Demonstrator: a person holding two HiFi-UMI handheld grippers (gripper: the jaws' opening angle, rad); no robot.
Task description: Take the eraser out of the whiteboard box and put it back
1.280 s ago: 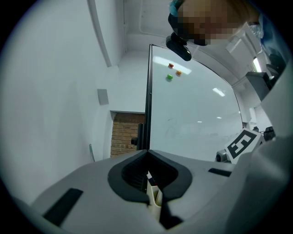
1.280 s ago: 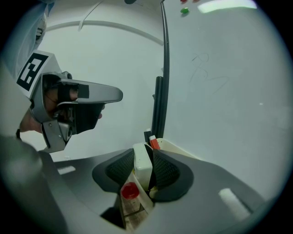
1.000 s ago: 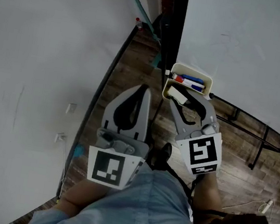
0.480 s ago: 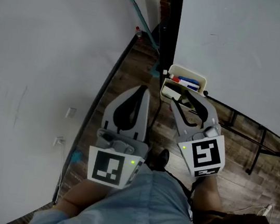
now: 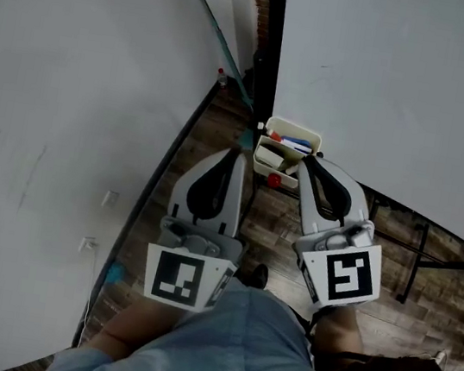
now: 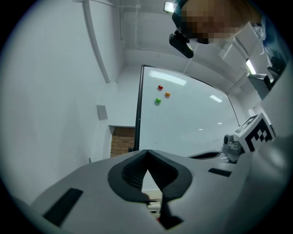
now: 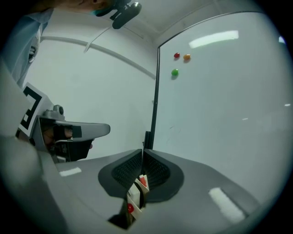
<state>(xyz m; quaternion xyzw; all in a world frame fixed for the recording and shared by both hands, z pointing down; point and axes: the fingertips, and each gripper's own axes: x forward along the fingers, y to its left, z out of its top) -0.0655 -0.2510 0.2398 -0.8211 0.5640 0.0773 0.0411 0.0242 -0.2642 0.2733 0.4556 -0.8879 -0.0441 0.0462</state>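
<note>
Head view, whiteboard box (image 5: 264,157) w/ markers (image 5: 295,144), red dot (image 5: 274,180)

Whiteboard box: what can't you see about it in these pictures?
- Head view: the whiteboard box is too small to tell what lies inside.
- Right gripper view: the right gripper, jaws just closed on nothing, hides all but a sliver.
- Left gripper view: the left gripper hides nearly all too.
</note>
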